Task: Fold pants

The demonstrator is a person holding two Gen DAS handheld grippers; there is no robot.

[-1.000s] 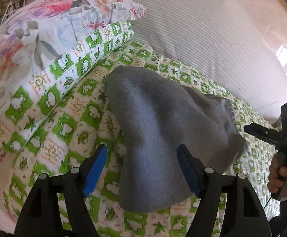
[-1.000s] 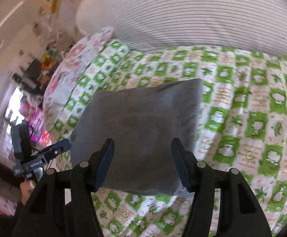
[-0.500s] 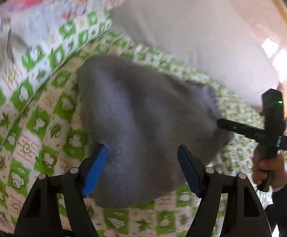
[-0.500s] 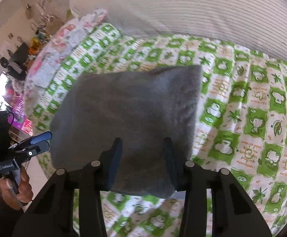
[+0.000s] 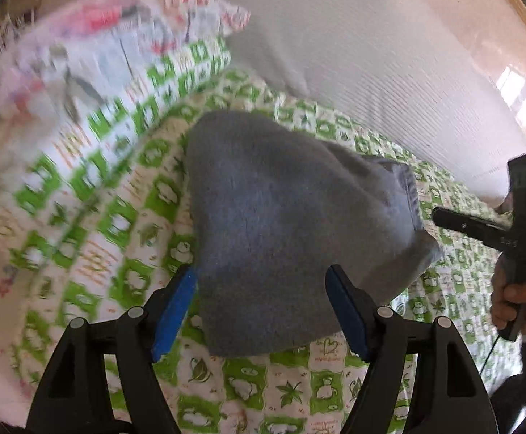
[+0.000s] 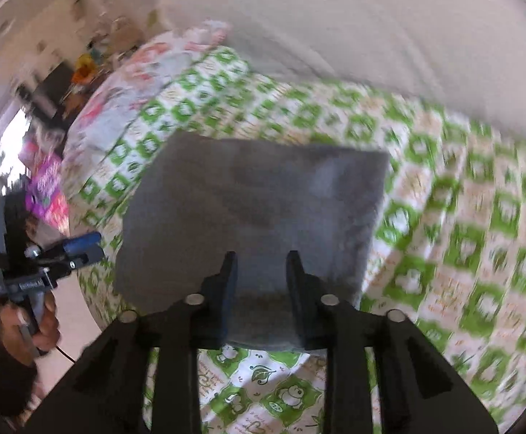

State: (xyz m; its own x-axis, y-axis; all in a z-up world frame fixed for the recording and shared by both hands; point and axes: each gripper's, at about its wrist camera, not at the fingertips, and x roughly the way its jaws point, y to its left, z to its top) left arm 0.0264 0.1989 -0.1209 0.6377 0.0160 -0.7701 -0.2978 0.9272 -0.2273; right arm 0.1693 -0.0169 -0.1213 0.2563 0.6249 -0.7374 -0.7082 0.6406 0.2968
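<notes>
Nearest, the right claw (image 6: 261, 282) has narrowed then just reopened a little, holding nothing above the near edge of the grey pants (image 6: 255, 213); the left claw (image 5: 261, 307) hangs wide and empty. The pants lie folded into a block at twelve o'clock on the green-checked bedspread (image 6: 454, 238), likely finished, pillow (image 5: 92, 58) beyond at ten

Bright daylight, window glare at the frame edges, heavy motion blur, and fisheye-curved dark corners.
</notes>
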